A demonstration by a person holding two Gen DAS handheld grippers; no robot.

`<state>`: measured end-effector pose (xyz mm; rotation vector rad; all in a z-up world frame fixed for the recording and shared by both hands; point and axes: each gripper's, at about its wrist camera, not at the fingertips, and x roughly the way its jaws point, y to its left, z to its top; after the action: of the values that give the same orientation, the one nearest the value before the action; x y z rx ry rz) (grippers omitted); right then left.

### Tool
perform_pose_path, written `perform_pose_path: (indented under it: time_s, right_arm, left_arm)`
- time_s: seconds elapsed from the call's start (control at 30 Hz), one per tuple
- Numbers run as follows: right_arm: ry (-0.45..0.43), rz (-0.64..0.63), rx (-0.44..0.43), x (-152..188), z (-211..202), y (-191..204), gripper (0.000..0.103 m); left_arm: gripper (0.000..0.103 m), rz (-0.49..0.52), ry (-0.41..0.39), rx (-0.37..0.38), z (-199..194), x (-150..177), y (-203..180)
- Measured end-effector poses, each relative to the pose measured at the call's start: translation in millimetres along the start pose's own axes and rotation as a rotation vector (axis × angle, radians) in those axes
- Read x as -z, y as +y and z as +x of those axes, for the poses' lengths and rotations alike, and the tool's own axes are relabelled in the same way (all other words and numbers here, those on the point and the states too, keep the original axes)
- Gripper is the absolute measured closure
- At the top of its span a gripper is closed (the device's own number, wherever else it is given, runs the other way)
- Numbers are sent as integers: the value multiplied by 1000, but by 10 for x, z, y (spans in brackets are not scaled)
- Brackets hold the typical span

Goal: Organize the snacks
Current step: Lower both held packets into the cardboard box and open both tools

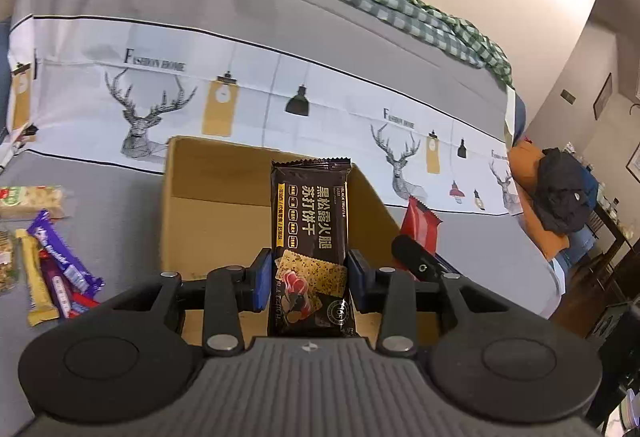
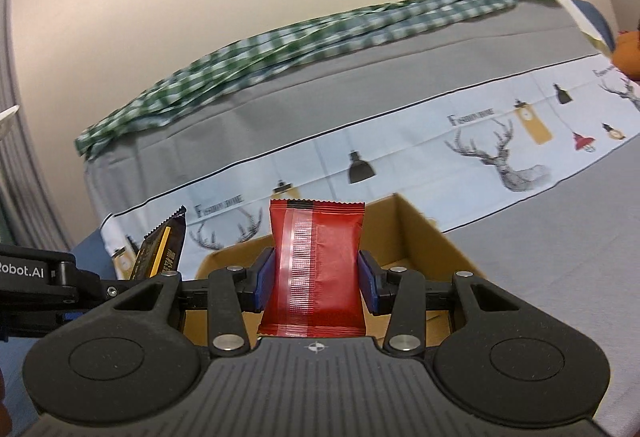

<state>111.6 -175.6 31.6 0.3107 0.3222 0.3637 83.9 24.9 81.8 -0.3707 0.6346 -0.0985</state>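
A sofa with a grey cover carries everything. On its seat stands an open cardboard box, and to the box's left lies a loose cluster of wrapped snacks: purple, yellow and pale bars. A green checked cloth is draped along the top of the backrest.

The right gripper has its blue jaws pressed on both sides of a red snack packet, held upright with its back seam facing the camera. Behind it sits an open cardboard box on the grey bed. At left, the left gripper carries a black cracker packet. A green checked cloth lies along the far edge.
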Motion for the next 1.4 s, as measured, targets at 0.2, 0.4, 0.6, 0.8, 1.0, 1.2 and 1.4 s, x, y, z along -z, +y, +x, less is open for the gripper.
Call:
perform_pose_path:
  time_s: [0.2, 0.4, 0.6, 0.8, 1.0, 1.2, 1.4]
  right_arm:
    - [0, 22, 29, -21, 17, -115, 58]
    - [2, 30, 35, -37, 23, -178, 58]
    - [4, 30, 32, -38, 26, -184, 58]
    - [0, 34, 36, -44, 28, -188, 58]
    - [-3, 40, 42, -53, 16, -201, 58]
    - [-2, 39, 42, -57, 14, -203, 58]
    - [10, 44, 49, -39, 10, -208, 54]
  left_arm:
    - [60, 8, 9, 12, 80, 3, -96]
    - [60, 12, 17, 14, 145, 10, -152]
    - [60, 19, 22, 18, 192, 16, -151]
    - [60, 22, 22, 18, 206, 24, -174]
    - [60, 27, 22, 21, 233, 17, -209]
    - [60, 28, 22, 27, 251, 13, -234]
    - [60, 13, 31, 43, 263, 8, -201]
